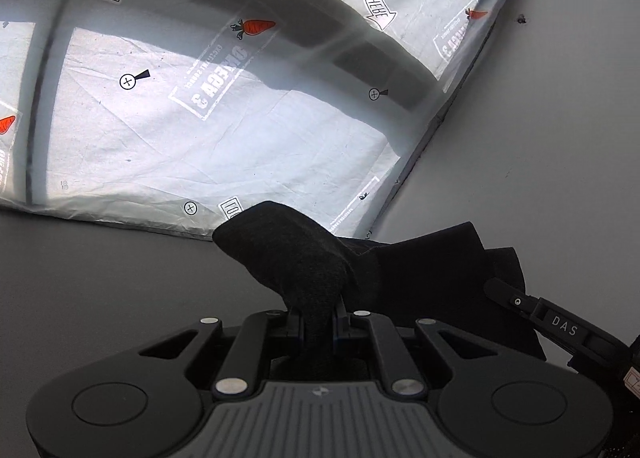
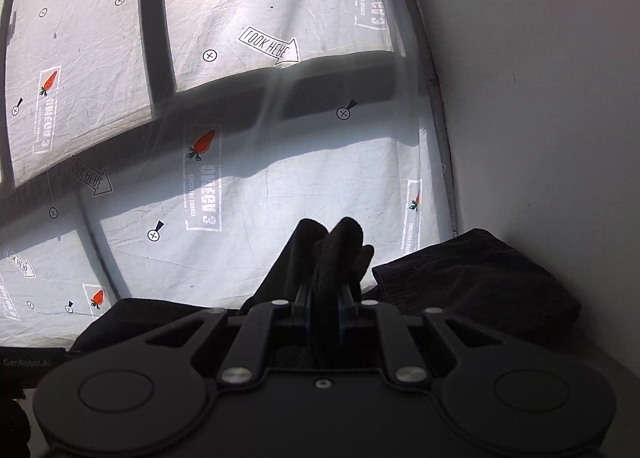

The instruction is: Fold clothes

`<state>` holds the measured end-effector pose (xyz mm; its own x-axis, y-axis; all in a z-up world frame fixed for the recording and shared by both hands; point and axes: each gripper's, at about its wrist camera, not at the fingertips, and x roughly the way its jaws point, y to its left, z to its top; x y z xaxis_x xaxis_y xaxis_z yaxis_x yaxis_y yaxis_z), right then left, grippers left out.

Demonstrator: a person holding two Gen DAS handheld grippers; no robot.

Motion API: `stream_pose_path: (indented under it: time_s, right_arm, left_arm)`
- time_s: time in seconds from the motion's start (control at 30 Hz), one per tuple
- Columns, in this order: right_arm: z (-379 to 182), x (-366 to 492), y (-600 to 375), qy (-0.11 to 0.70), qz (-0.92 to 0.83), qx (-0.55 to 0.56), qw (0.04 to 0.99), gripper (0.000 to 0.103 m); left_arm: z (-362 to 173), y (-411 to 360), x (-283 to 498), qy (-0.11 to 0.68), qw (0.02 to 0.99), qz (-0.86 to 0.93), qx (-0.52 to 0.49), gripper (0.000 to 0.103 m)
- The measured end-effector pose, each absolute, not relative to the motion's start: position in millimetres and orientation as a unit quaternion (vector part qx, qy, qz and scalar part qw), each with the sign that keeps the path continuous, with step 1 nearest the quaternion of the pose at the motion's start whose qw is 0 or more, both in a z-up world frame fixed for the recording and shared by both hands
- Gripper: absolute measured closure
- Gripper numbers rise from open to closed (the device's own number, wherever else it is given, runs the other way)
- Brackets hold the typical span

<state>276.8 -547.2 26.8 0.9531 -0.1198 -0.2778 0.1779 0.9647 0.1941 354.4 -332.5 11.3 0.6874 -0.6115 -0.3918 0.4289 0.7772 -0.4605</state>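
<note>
A black cloth garment [image 1: 420, 282] is held up between both grippers. My left gripper [image 1: 318, 314] is shut on a bunched corner of it, which sticks up past the fingers. The right gripper's finger [image 1: 520, 300] shows at the right of the left wrist view, against the same cloth. In the right wrist view my right gripper [image 2: 326, 298] is shut on a thick fold of the black garment [image 2: 336, 254]. More of the cloth [image 2: 480, 282] hangs to the right and left below it.
A white printed sheet [image 1: 224, 130] with carrots, arrows and "LOOK HERE" marks covers a window behind, and it fills the right wrist view [image 2: 280, 198] too. A plain white wall [image 1: 540, 118] stands to the right. A grey surface [image 1: 100, 278] lies at lower left.
</note>
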Motion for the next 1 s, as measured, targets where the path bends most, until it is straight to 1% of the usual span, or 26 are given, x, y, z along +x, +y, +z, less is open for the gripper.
stream_pose_path:
  time_s: [0.17, 0.33, 0.37, 0.4, 0.47, 0.5, 0.53, 0.57, 0.6, 0.63, 0.67, 0.7, 0.73, 0.8, 0.83, 0.87, 0.9, 0.93, 1.0]
  right_arm:
    - [48.7, 294.5, -646.4, 0.107, -0.079, 0.072, 0.988, 0.091]
    - [63.0, 329.9, -734.4, 0.088, -0.104, 0.043, 0.990, 0.091]
    - [61.5, 342.3, -747.6, 0.087, -0.110, 0.033, 0.990, 0.091]
    - [57.2, 357.4, -760.8, 0.097, -0.114, 0.025, 0.988, 0.090]
    - [42.5, 392.4, -783.3, 0.130, -0.134, 0.013, 0.982, 0.087]
    - [31.0, 406.9, -790.9, 0.138, -0.155, 0.001, 0.978, 0.079]
    - [19.7, 420.0, -797.2, 0.143, -0.173, -0.012, 0.974, 0.067]
    - [8.9, 428.0, -799.7, 0.142, -0.176, -0.028, 0.974, 0.063]
    - [-1.8, 436.1, -802.2, 0.141, -0.180, -0.044, 0.973, 0.061]
    - [-12.3, 443.3, -804.4, 0.140, -0.180, -0.057, 0.972, 0.061]
    - [-21.5, 447.4, -805.9, 0.139, -0.169, -0.057, 0.974, 0.061]
    - [-32.1, 452.1, -808.0, 0.140, -0.158, -0.055, 0.976, 0.064]
    - [-47.2, 458.9, -811.5, 0.153, -0.146, -0.042, 0.976, 0.066]
    - [-78.5, 475.5, -816.9, 0.192, -0.132, -0.010, 0.972, 0.065]
    - [-97.3, 482.8, -818.5, 0.216, -0.128, 0.001, 0.968, 0.064]
    - [-116.0, 490.1, -820.1, 0.239, -0.124, 0.013, 0.963, 0.064]
    - [-130.2, 495.6, -821.1, 0.256, -0.121, 0.022, 0.959, 0.063]
    - [-129.5, 495.1, -820.1, 0.253, -0.122, 0.022, 0.959, 0.063]
    - [-128.1, 494.1, -818.1, 0.247, -0.125, 0.024, 0.961, 0.062]
  left_arm:
    - [29.1, -438.4, 375.1, 0.260, 0.902, -0.308, -0.156, 0.092]
    - [36.1, -533.5, 419.1, 0.234, 0.905, -0.329, -0.131, 0.091]
    - [31.9, -547.0, 427.6, 0.231, 0.909, -0.325, -0.121, 0.085]
    - [22.9, -562.7, 439.4, 0.233, 0.915, -0.311, -0.108, 0.082]
    - [-2.4, -588.7, 466.0, 0.263, 0.924, -0.269, -0.075, 0.064]
    - [-17.5, -593.6, 481.9, 0.279, 0.927, -0.243, -0.062, 0.064]
    - [-27.3, -590.9, 490.8, 0.285, 0.929, -0.227, -0.068, 0.063]
    - [-36.5, -587.4, 498.9, 0.290, 0.930, -0.213, -0.077, 0.058]
    - [-43.9, -584.8, 508.3, 0.296, 0.930, -0.202, -0.087, 0.056]
    - [-50.2, -585.8, 515.8, 0.302, 0.928, -0.196, -0.090, 0.052]
    - [-57.0, -589.7, 524.2, 0.309, 0.927, -0.195, -0.082, 0.052]
    - [-63.8, -593.9, 532.9, 0.316, 0.926, -0.195, -0.072, 0.052]
    - [-70.1, -599.7, 538.3, 0.324, 0.924, -0.193, -0.061, 0.052]
    - [-94.4, -609.7, 549.4, 0.349, 0.918, -0.188, -0.035, 0.051]
    - [-109.9, -613.3, 554.7, 0.364, 0.912, -0.185, -0.023, 0.047]
    - [-119.8, -612.2, 556.1, 0.369, 0.911, -0.185, -0.026, 0.042]
    - [-125.5, -607.9, 556.8, 0.365, 0.912, -0.184, -0.036, 0.039]
    - [-127.1, -603.2, 558.0, 0.364, 0.912, -0.184, -0.044, 0.035]
    - [-124.7, -595.6, 559.3, 0.360, 0.910, -0.197, -0.052, 0.031]
